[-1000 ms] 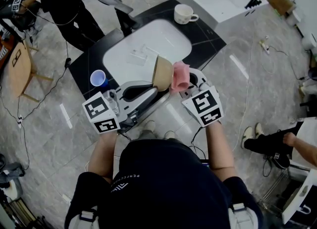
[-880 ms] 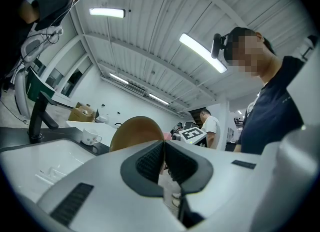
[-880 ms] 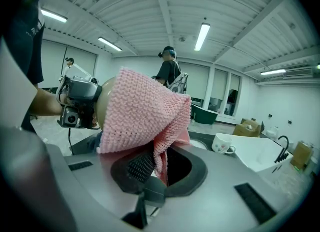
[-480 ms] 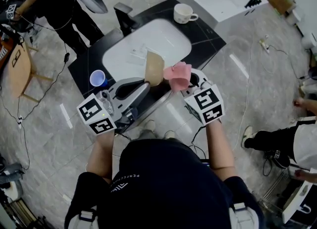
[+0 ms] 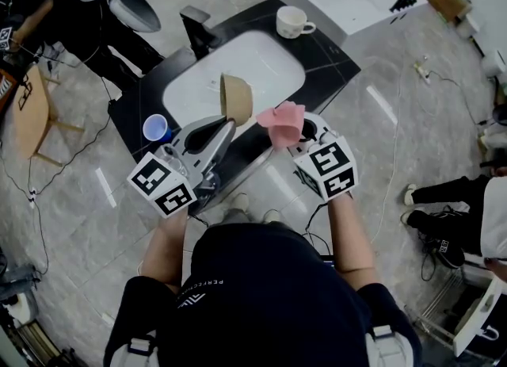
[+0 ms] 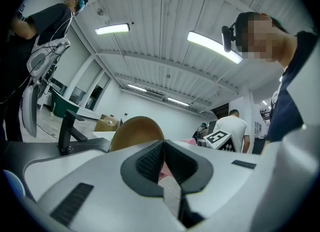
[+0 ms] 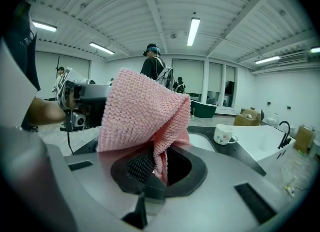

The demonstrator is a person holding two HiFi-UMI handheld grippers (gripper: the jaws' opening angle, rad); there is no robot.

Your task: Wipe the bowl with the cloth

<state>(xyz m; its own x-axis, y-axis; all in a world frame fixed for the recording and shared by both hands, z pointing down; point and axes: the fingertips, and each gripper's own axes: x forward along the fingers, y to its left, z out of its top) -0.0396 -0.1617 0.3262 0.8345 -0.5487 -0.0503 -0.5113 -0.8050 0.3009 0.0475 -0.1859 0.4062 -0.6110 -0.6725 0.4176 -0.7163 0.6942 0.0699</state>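
Pinching the brown bowl (image 6: 136,131) by its rim in the left gripper (image 6: 164,151), jaws nearly together. Clamping the pink cloth (image 7: 142,110) in the right gripper (image 7: 159,162), fabric bunched above the pads. Holding bowl up on edge, cloth just beside it with a small gap, over the front edge of the white sink (image 5: 261,60).

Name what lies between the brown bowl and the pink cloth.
Nothing: in the head view the bowl and cloth are held apart, and only the white basin and black counter show below the gap.
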